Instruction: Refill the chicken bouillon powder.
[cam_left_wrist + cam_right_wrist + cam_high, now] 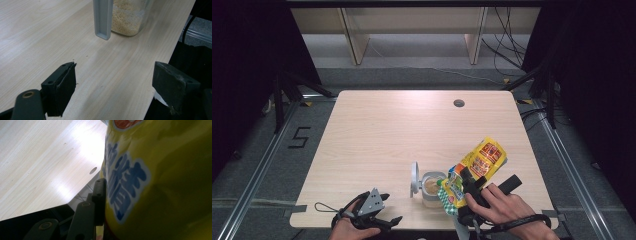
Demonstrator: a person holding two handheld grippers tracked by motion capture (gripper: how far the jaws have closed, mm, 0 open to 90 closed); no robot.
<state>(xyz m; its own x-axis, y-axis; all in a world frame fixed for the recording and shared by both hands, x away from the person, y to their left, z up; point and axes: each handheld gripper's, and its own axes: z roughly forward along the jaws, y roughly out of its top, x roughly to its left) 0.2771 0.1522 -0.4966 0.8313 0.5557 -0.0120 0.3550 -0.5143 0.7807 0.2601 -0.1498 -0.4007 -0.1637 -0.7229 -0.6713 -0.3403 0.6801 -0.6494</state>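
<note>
A clear plastic container (432,189) holding beige grain stands near the table's front edge, its grey hinged lid (414,179) swung up on the left. My right gripper (468,181) is shut on a yellow printed bag (479,162), which lies tilted with its lower end beside the container's mouth. In the right gripper view one black finger (99,195) presses on the bag (160,182); the other finger is hidden behind it. My left gripper (391,208) rests open at the front edge, left of the container. Past its open jaws I see the container (127,17) and lid (102,20).
The light wooden table (382,130) has a round cable hole (458,103) near its far edge. Wooden shelving legs and loose cables sit on the floor beyond. A dark frame stands at both sides.
</note>
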